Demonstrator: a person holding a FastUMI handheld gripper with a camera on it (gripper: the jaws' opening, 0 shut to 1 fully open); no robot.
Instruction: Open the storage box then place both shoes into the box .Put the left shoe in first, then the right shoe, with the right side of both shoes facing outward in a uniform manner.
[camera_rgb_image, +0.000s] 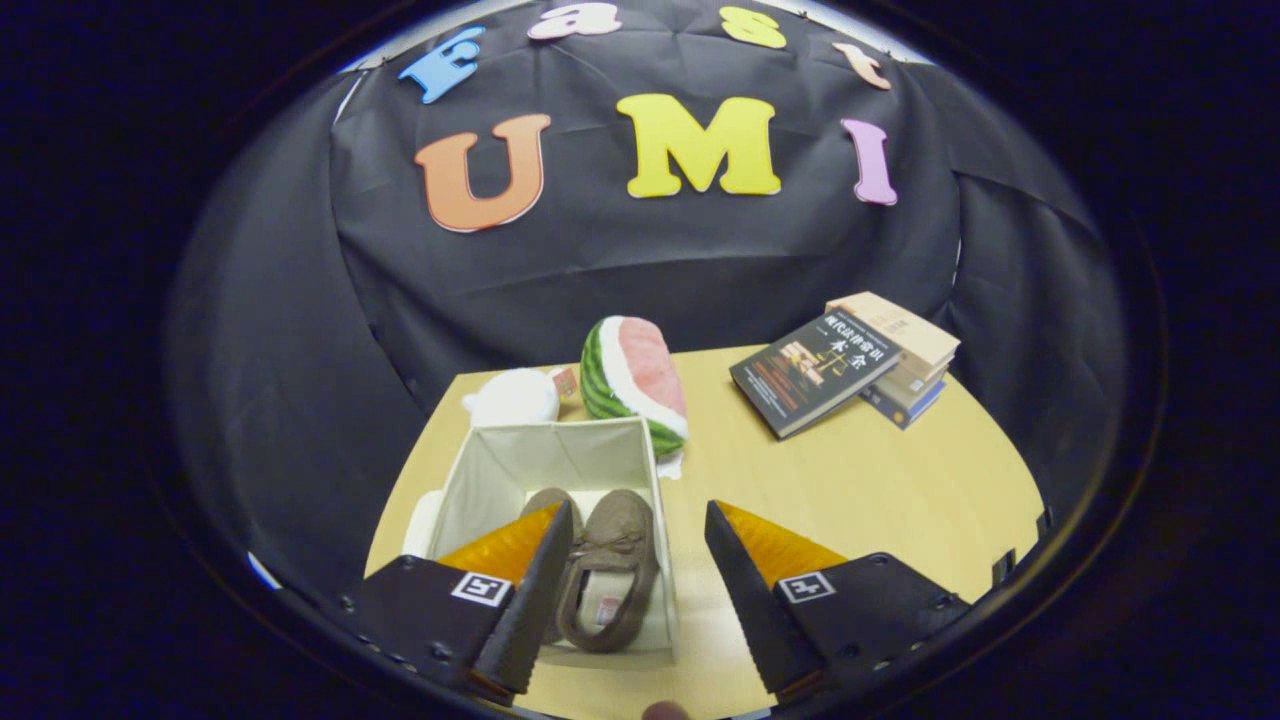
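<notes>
The claw (638, 560) stands wide apart at the bottom of the frame, holding nothing — each finger body carries a small square black-and-white marker tag on its upper face. The left finger overlaps the near left part of the storage box (640, 445), while the right finger sits over bare surface (880, 480) just to the right of the box.

The storage box is a pale fabric cube, open at the top, low and left of centre in the frame. Inside it lie brown slipper-like shoes: one shoe (612, 570) shows plainly with its toe pointing away and a small label on its insole, too small to read; a second shoe (550, 497) just to its left is mostly hidden by the left finger, so only its rounded toe shows.

Behind the box, toward the middle of the frame, a plush watermelon slice (632, 380) stands against the box's far right corner, and a white plush toy (512, 398) with a small tag lies to its left. At the right of the frame a dark-covered book (815, 372) leans on a short stack of books (908, 362) — its cover bears printed characters, which I leave unread.
</notes>
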